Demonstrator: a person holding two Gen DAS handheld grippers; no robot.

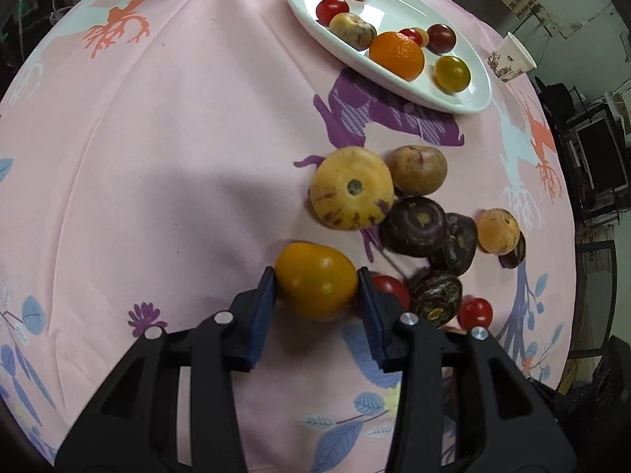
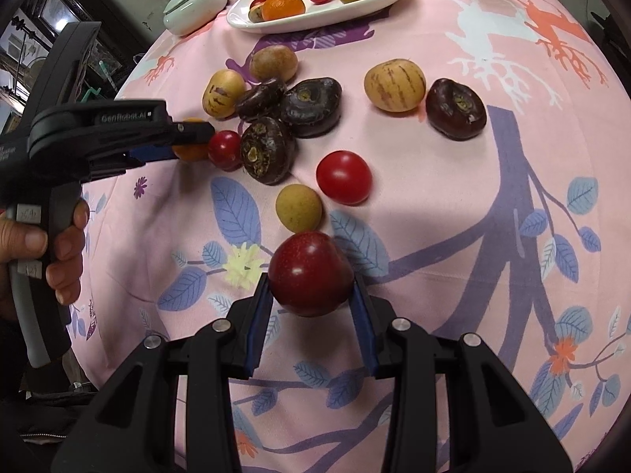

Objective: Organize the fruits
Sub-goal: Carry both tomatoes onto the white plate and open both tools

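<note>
Fruits are partly sorted: the white oval plate (image 1: 465,96) at the table's far side already carries two tangerines, small tomatoes and a speckled melon-like fruit, while a cluster of loose fruit lies on the pink printed tablecloth (image 1: 157,138). The left gripper (image 1: 317,289) clamps a smooth, glossy yellow tomato (image 1: 315,285) beside that cluster. The right gripper (image 2: 311,291) grips a shiny dark red plum (image 2: 309,272). Left on the cloth are matte, ridged dark purple water chestnuts (image 2: 311,106), striped yellow pepino melons (image 2: 394,84), a red tomato (image 2: 343,177) and a dull round longan (image 2: 298,207).
</note>
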